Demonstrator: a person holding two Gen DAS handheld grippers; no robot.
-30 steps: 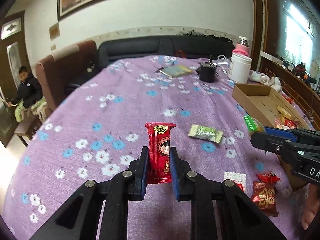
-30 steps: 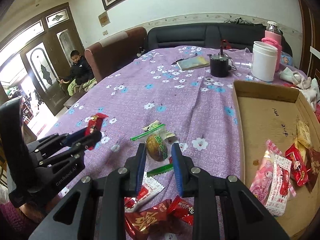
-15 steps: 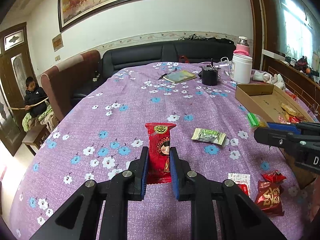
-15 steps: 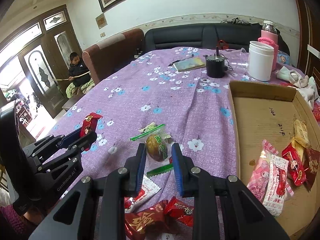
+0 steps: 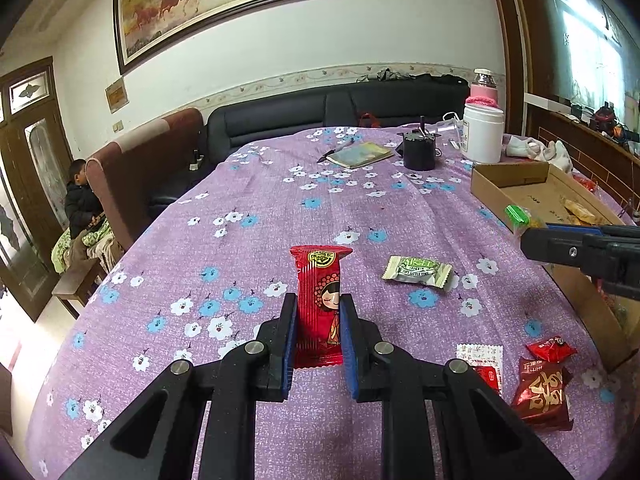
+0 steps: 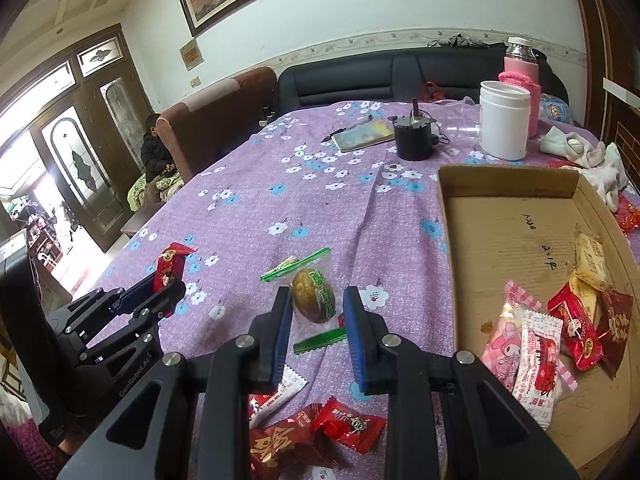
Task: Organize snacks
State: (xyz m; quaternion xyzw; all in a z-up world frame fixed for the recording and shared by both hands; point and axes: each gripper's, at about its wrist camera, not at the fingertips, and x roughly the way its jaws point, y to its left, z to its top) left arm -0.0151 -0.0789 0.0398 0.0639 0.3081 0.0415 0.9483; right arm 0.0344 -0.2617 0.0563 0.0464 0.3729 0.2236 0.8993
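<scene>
Both packets have lifted off the bench since before: my left gripper (image 5: 316,328) clamps one red wrapper (image 5: 319,304) printed with a cartoon face, my right gripper (image 6: 318,320) one clear egg pouch (image 6: 312,292), beside one box (image 6: 508,184).

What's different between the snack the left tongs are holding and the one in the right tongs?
The left tongs grip a red packet, long and flat, printed with a cartoon girl; the right tongs hold a clear pouch with green edges and a brown, egg-shaped snack showing inside. The red packet is opaque; the pouch is see-through and bulges. Both are single wrapped snacks held above the purple floral cloth.
</scene>
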